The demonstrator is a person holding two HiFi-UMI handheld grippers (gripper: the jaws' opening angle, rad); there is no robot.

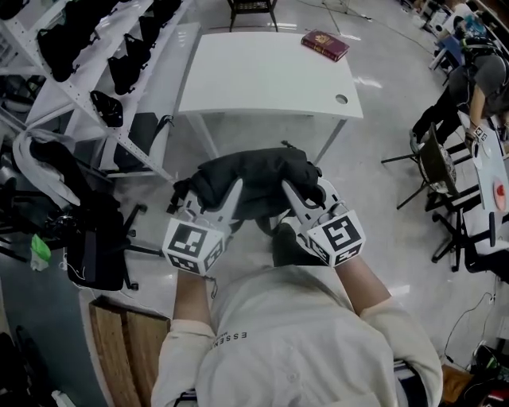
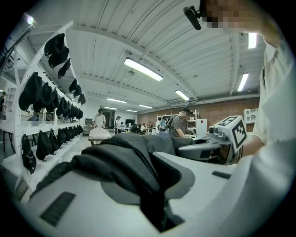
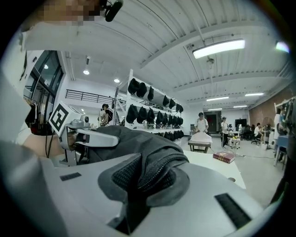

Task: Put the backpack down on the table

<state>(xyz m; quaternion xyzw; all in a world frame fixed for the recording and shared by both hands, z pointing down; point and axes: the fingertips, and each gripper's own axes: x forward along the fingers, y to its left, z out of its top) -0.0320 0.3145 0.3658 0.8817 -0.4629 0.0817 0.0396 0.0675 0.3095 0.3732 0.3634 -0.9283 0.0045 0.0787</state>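
Observation:
A dark grey backpack (image 1: 253, 176) hangs in the air in front of the person, short of the white table (image 1: 262, 75). My left gripper (image 1: 231, 195) is shut on the backpack's left side, with its fabric (image 2: 134, 162) pinched between the white jaws. My right gripper (image 1: 290, 195) is shut on the right side, clamping a mesh-padded fold (image 3: 148, 173). Both grippers point forward, nearly level, toward the table. In the left gripper view the right gripper (image 2: 217, 143) shows at the right. The left gripper (image 3: 83, 136) shows at the left of the right gripper view.
A dark red book (image 1: 324, 45) lies at the table's far right corner, and a round cable hole (image 1: 341, 99) sits near its right edge. White shelving (image 1: 87, 63) with black bags stands left. Chairs and desks with a seated person (image 1: 477, 87) stand right. A black chair (image 1: 253, 9) stands beyond the table.

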